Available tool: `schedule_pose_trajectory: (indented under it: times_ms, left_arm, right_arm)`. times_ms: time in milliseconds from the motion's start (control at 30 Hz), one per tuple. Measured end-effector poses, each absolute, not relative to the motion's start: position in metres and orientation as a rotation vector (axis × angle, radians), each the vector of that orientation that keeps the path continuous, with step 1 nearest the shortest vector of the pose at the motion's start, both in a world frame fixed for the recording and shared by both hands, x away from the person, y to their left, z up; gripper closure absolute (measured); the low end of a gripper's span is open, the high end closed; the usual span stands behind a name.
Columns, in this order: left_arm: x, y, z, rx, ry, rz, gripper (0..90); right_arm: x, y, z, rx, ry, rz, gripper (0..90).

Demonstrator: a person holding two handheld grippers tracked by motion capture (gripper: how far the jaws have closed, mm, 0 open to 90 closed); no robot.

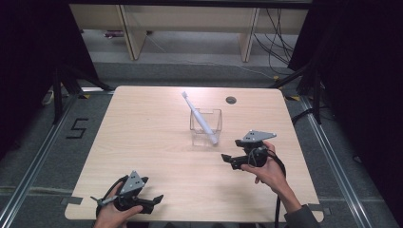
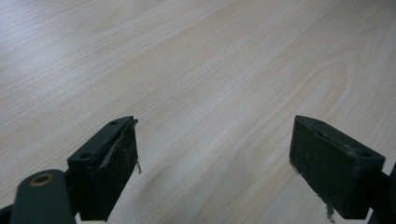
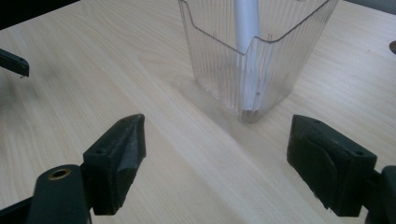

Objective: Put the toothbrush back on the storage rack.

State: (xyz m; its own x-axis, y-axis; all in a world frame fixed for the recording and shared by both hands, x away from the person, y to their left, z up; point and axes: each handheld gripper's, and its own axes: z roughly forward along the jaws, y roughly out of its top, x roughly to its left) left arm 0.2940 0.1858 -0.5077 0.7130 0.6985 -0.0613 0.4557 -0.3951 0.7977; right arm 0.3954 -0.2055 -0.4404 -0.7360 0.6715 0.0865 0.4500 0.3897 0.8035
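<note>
A clear ribbed plastic holder (image 1: 206, 124) stands upright near the middle of the wooden table (image 1: 142, 128). A white toothbrush (image 1: 199, 118) leans in it, head up and tilted to the far left. In the right gripper view the holder (image 3: 261, 70) is just ahead of the jaws, with the toothbrush handle (image 3: 246, 28) reaching down to its bottom. My right gripper (image 1: 231, 149) (image 3: 217, 158) is open, a short way to the right of the holder and touching nothing. Near the front left corner my left gripper (image 1: 153, 190) (image 2: 215, 163) is open over bare wood.
A round cable hole (image 1: 231, 99) sits in the table behind the holder. The floor at left carries a "5" mark (image 1: 76, 128). Shelf legs (image 1: 135, 38) and cables (image 1: 275, 42) lie beyond the far edge. A dark jaw tip (image 3: 14, 63) of the other gripper shows at the left edge.
</note>
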Motion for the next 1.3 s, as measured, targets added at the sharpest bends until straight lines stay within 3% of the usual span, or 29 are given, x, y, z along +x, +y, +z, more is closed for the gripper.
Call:
schedule_pose_trajectory:
  times_ms: [1300]
  left_arm:
    - [0.295,0.188,-0.508,2.076,0.865,0.361,14.9]
  right_arm:
    - [0.365,-0.223,-0.48,1.116,2.478,1.155,18.2]
